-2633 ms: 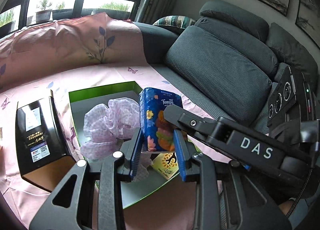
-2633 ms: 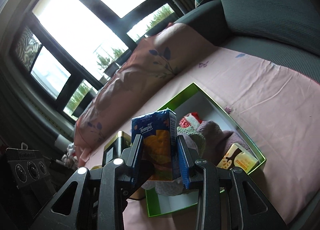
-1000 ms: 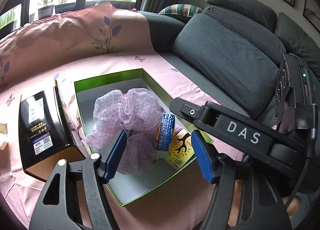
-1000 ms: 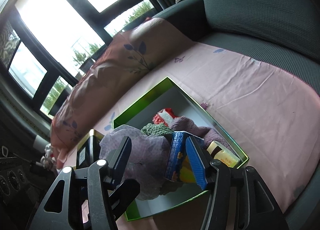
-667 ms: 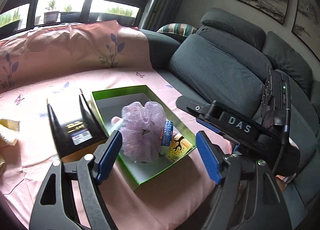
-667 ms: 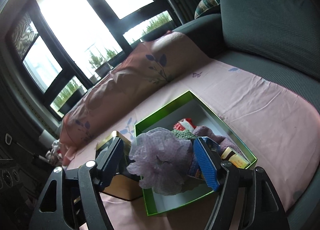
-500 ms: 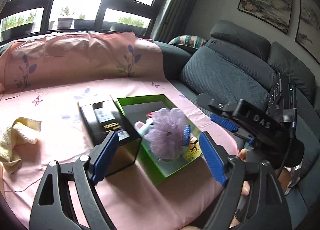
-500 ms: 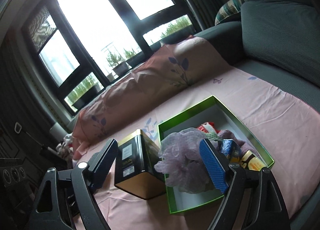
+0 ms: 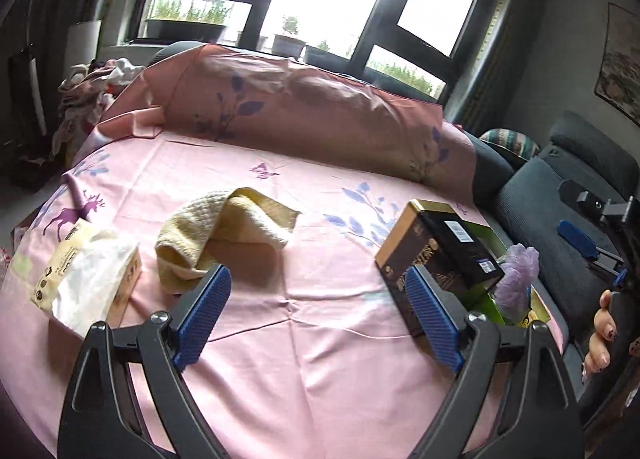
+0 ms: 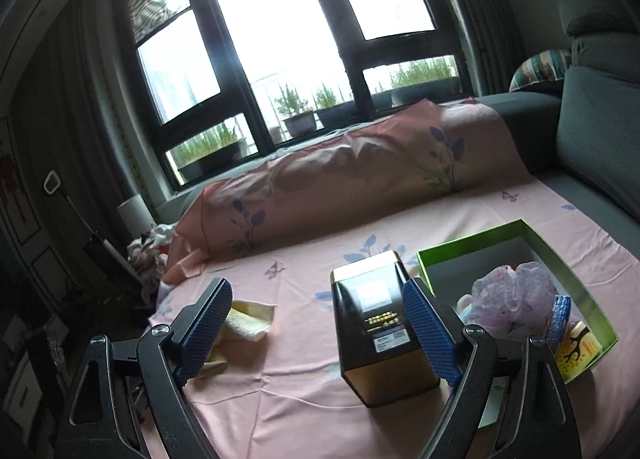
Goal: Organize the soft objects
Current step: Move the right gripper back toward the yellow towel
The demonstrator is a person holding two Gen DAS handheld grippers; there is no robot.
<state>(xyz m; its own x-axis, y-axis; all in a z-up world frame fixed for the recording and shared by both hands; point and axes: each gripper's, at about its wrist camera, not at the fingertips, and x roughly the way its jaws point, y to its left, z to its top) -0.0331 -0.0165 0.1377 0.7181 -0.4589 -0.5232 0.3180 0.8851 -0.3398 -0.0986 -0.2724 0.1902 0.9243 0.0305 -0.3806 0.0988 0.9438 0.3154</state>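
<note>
I hold both the left gripper [image 9: 316,313] and the right gripper [image 10: 318,325] spread and empty, clear of the green box [image 10: 560,259] at right. The yellow towel [image 9: 224,227] lies left, awaiting pickup.

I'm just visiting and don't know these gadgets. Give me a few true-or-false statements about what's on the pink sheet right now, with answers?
1. The yellow towel lies inside the green box. False: it lies on the pink sheet, outside the box.
2. The purple bath pouf sits in the green box. True.
3. The left hand-held gripper grips a tissue pack. False: it is open, holding nothing.
4. The black tin stands beside the green box. True.
5. The right hand-held gripper is open. True.
</note>
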